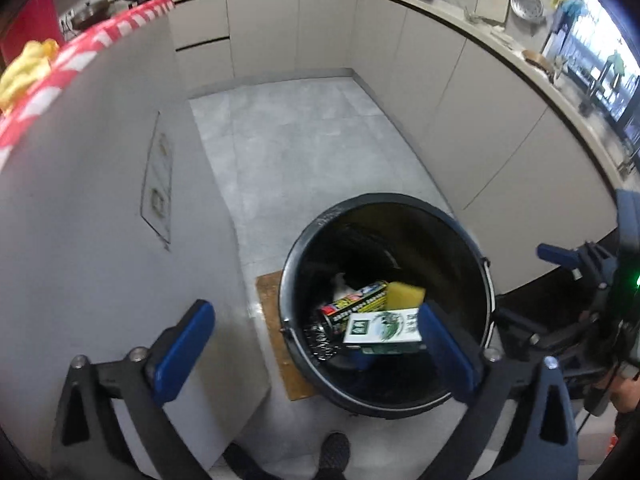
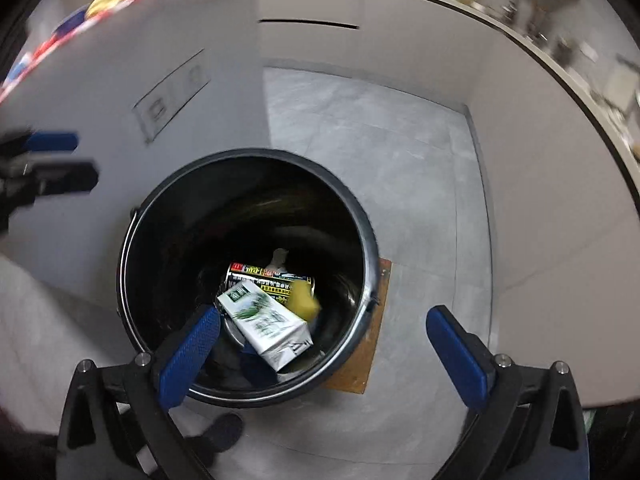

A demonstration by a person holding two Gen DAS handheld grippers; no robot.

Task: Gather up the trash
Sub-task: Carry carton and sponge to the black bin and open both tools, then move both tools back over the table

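A black round bin [image 1: 384, 199] stands on the grey floor. In it lie a white-and-green carton [image 1: 380, 330], a yellow sponge [image 1: 404, 294], a black-and-yellow can [image 1: 356, 300] and a steel scourer [image 1: 316, 338]. My left gripper [image 1: 314, 312] hangs open over the bin's near-left rim, with nothing touching its pads. In the right wrist view the bin [image 2: 248, 155] is straight below. The carton [image 2: 264, 324] lies slanted over the can [image 2: 268, 278], and the sponge [image 2: 306, 296] is blurred. My right gripper [image 2: 324, 314] is open and empty above the bin's near-right rim.
A brown mat [image 1: 272, 320] lies under the bin. A grey cabinet side [image 1: 100, 200] rises at left, topped by a red-and-white checked cloth [image 1: 80, 56]. Grey cabinets [image 1: 500, 120] curve around right. A person's dark shoe [image 1: 334, 454] is near the bottom edge.
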